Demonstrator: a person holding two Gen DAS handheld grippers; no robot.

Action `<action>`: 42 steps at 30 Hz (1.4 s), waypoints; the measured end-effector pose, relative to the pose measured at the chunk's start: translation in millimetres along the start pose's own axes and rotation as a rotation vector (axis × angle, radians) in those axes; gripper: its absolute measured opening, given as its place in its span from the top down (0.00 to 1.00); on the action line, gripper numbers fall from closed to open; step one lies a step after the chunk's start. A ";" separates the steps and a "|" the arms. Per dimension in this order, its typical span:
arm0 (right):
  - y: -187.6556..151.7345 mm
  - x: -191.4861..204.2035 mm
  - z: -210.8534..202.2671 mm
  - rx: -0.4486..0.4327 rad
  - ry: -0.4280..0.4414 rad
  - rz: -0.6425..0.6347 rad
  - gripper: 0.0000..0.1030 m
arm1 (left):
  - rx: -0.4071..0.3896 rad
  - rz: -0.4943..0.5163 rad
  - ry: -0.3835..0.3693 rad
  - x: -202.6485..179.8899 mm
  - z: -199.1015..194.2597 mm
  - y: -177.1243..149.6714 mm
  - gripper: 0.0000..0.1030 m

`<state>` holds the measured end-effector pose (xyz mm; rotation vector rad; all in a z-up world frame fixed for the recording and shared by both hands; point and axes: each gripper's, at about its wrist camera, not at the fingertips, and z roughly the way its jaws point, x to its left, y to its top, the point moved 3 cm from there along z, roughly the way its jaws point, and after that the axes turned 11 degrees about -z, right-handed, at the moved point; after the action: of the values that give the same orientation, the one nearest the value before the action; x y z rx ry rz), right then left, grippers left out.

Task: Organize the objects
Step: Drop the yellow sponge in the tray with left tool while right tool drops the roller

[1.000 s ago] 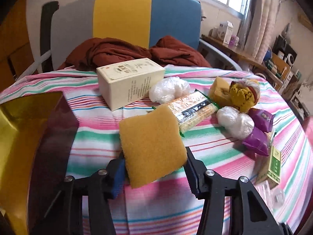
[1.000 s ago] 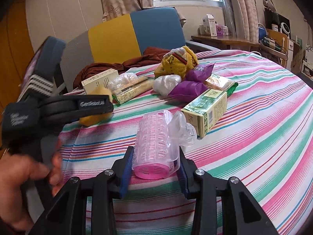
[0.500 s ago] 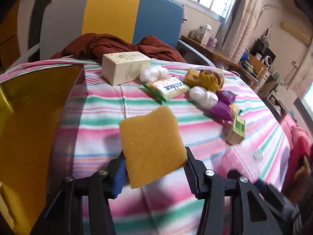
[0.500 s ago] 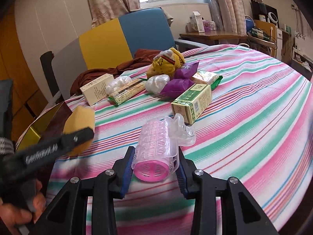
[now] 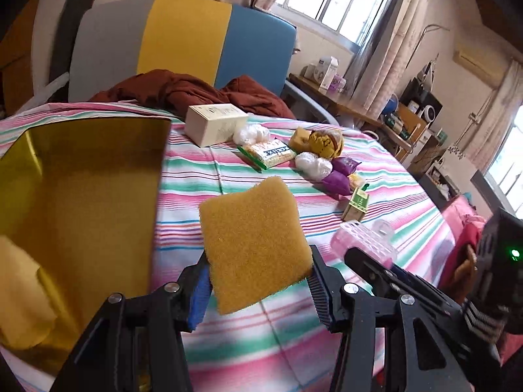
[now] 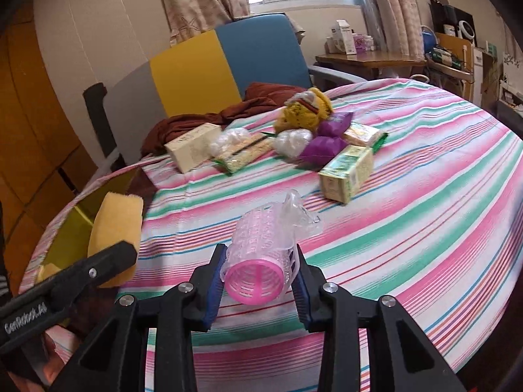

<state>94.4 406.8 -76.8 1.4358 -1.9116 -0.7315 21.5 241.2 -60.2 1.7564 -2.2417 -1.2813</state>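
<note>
My left gripper (image 5: 258, 281) is shut on a yellow sponge (image 5: 255, 245), held above the striped tablecloth just right of an open gold box (image 5: 81, 179). Something pale yellow (image 5: 19, 294) lies in the box's near corner. My right gripper (image 6: 260, 281) is shut on a pink hair roller (image 6: 261, 251) in clear plastic wrap, its jaws still closing on it, slightly above the cloth. In the right wrist view the sponge (image 6: 114, 225) and a left finger (image 6: 98, 268) appear at the left, beside the gold box (image 6: 75, 225). The roller (image 5: 362, 241) also shows in the left wrist view.
Further back lie a cream carton (image 5: 215, 124), snack packets (image 5: 268, 153), a yellow plush toy (image 5: 325, 142), purple pouches (image 5: 340, 179) and a green box (image 6: 346, 173). A brown cloth (image 5: 183, 88) and a chair (image 5: 183, 39) stand behind the table. The table edge curves away at the right.
My left gripper carried the sponge back and left, so the gold box now fills the left of its view. My right gripper rose a little with the roller.
</note>
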 end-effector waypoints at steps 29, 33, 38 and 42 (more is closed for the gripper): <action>62.6 249.3 84.7 0.189 0.359 -0.240 0.64 | -0.090 -0.315 0.309 228.7 -81.1 65.9 0.46; 62.9 271.3 115.8 0.263 0.445 -0.200 0.61 | -0.075 -0.344 0.340 245.0 -78.7 65.8 0.38; 56.8 270.9 125.2 0.314 0.495 -0.116 0.53 | -0.173 -0.390 0.368 245.3 -106.6 53.3 0.06; 52.8 256.6 113.6 0.296 0.496 -0.112 0.53 | -0.233 -0.448 0.368 242.7 -122.6 45.1 0.02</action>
<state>-77.6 179.0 -71.2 1.7215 -1.6004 -0.1125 -45.4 -26.1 -60.5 2.2485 -1.4977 -1.0944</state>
